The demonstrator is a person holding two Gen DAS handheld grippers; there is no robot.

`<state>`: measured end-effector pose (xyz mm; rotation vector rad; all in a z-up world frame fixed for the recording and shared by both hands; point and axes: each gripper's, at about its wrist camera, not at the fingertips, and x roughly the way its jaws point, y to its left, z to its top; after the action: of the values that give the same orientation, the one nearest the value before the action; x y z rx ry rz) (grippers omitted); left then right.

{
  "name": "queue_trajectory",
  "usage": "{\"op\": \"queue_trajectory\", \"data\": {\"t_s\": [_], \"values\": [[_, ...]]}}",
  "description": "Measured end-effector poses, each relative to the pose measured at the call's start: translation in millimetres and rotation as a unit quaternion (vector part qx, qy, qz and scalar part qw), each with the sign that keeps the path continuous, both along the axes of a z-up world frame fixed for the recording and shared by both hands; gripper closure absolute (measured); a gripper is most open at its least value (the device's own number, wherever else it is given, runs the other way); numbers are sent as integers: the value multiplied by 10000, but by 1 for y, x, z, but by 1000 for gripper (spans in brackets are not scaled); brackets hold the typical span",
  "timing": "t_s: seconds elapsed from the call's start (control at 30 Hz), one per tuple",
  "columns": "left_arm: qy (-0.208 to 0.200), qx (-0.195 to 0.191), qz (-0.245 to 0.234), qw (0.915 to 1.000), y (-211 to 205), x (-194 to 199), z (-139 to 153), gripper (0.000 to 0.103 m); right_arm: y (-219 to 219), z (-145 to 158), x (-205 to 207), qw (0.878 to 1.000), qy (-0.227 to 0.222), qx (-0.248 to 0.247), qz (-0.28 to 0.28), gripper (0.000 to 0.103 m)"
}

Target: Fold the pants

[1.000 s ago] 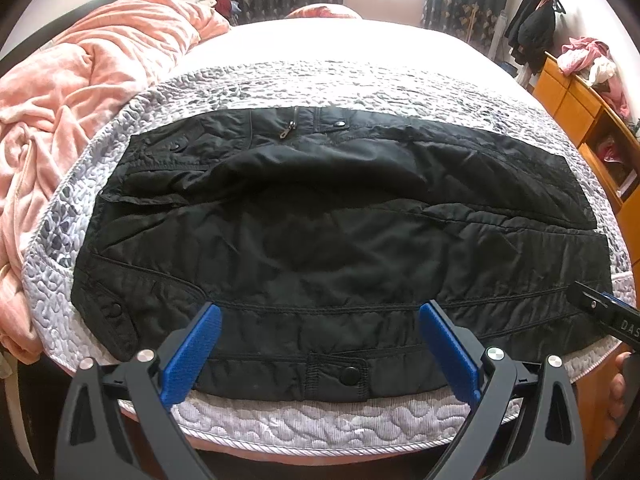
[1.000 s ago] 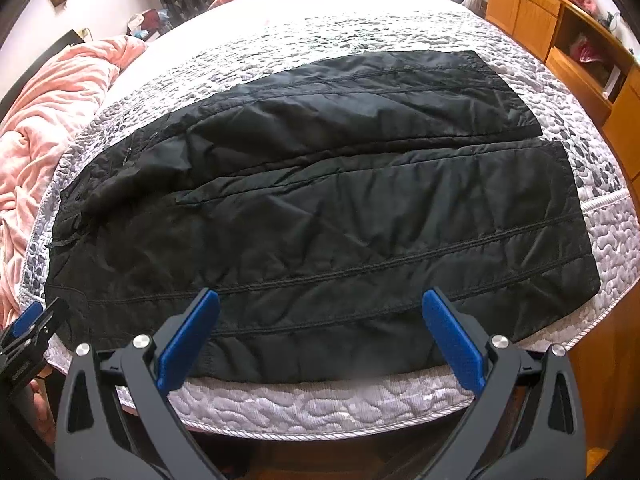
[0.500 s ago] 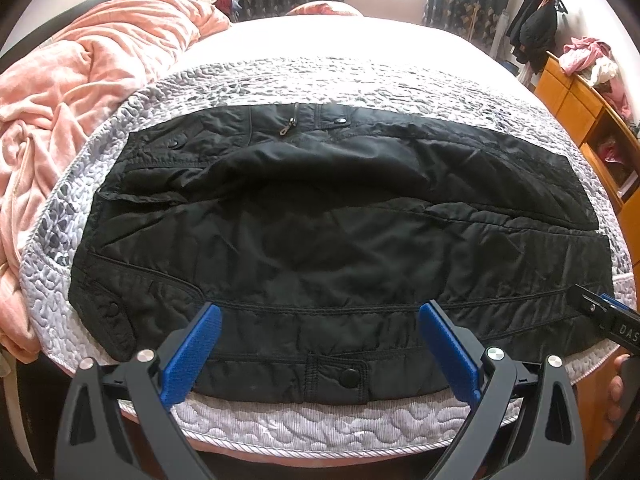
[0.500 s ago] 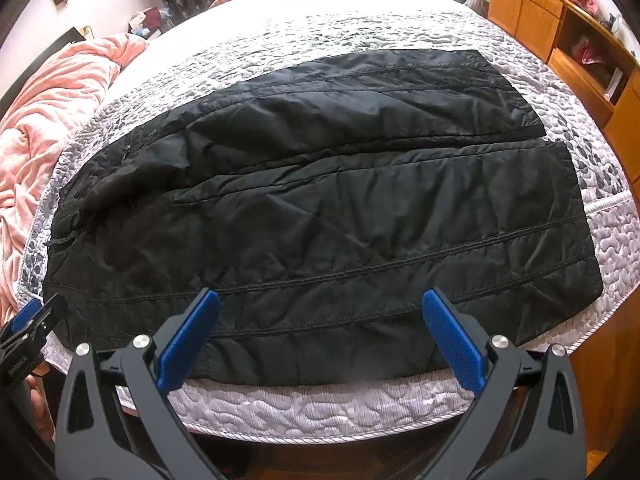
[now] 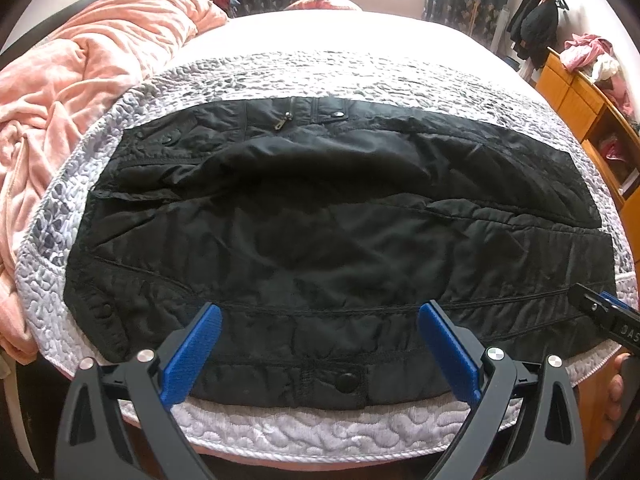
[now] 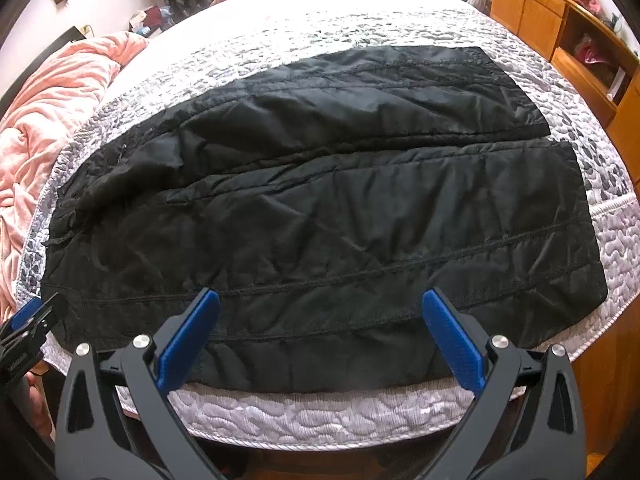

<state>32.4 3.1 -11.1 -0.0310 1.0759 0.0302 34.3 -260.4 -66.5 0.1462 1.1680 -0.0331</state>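
Observation:
Black quilted pants lie flat across the near end of the bed, waistband to the left, both legs running right. In the right wrist view the pants show two legs side by side, hems at the right. My left gripper hovers open over the near edge by the waist, close to a snap button. My right gripper hangs open above the near leg. Neither holds cloth. Each gripper's tip shows in the other's view: the right gripper and the left gripper.
A grey-white quilted mattress cover lies under the pants. A pink blanket is heaped at the left. Wooden cabinets stand to the right, with clothes on top. Dark coats hang in the far corner.
Both grippers have edged slightly closer to the pants; the pants themselves have not moved and both grippers stay open.

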Motion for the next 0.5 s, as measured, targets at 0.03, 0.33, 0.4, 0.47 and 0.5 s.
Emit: {"op": "queue_trajectory", "data": {"t_s": [0.03,0.33,0.4,0.47,0.5], "values": [[5,-50,-21,10000,-2,3,-1,4,-5,3,2,10000,-62,51,23,2],[-320,-596,-582,9960,-80,88,14,4,-158,35,98,9987,-276,-253,-336,2],[-314,-729,-758,9940,-107,116,16,4,-194,32,134,9996,-115,-70,-239,2],[-345,-651,-891,9933,-138,148,15,4,-225,25,172,9997,4,51,-235,2],[-322,-569,-981,9930,-155,166,12,4,-236,20,189,9997,118,140,-169,2]]}}
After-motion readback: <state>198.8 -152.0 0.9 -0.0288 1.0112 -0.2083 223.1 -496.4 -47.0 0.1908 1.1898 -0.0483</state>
